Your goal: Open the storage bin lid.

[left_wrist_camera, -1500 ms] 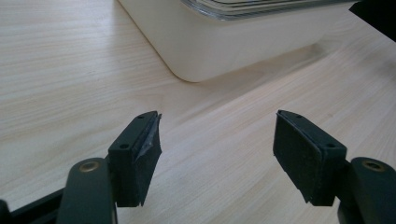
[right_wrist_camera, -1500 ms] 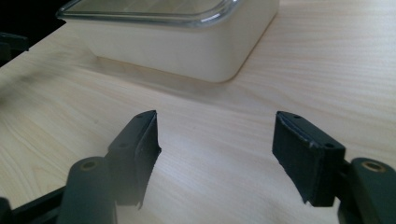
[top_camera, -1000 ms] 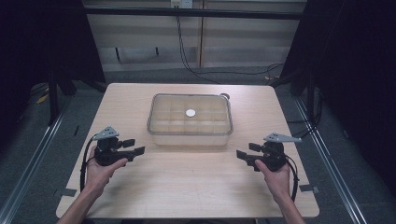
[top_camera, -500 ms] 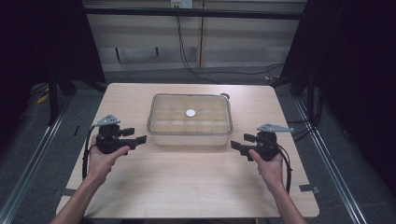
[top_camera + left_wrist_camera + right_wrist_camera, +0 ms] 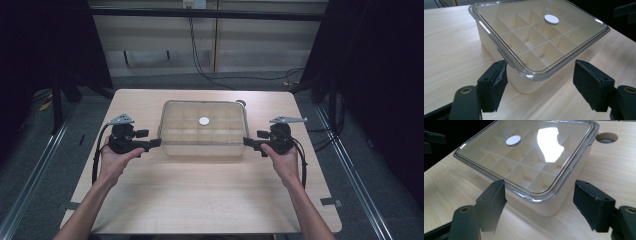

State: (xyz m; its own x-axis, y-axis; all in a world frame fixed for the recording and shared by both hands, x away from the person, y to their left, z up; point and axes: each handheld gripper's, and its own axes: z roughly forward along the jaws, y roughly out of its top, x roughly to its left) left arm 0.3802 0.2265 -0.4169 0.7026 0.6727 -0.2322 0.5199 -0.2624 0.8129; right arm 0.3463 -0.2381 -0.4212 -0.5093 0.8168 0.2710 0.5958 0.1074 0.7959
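A cream box (image 5: 204,145) with several inner compartments stands at the middle of the table, under a clear lid (image 5: 220,112) that carries a white round disc (image 5: 204,120). My left gripper (image 5: 147,138) is open at the box's left side. In the left gripper view the left gripper (image 5: 541,75) has its jaws on either side of the box's near corner (image 5: 530,85), not touching it. My right gripper (image 5: 255,139) is open at the box's right side. The right gripper (image 5: 540,195) likewise straddles a corner of the box (image 5: 549,206).
The light wooden table (image 5: 200,200) has a round cable hole (image 5: 240,103) just behind the box's back right corner, also seen as the hole (image 5: 607,137). Bare tabletop lies in front of the box. Dark floor and metal rails surround the table.
Both grippers have moved forward and inward, from the table's front sides up to the left and right sides of the box. The box has not moved.
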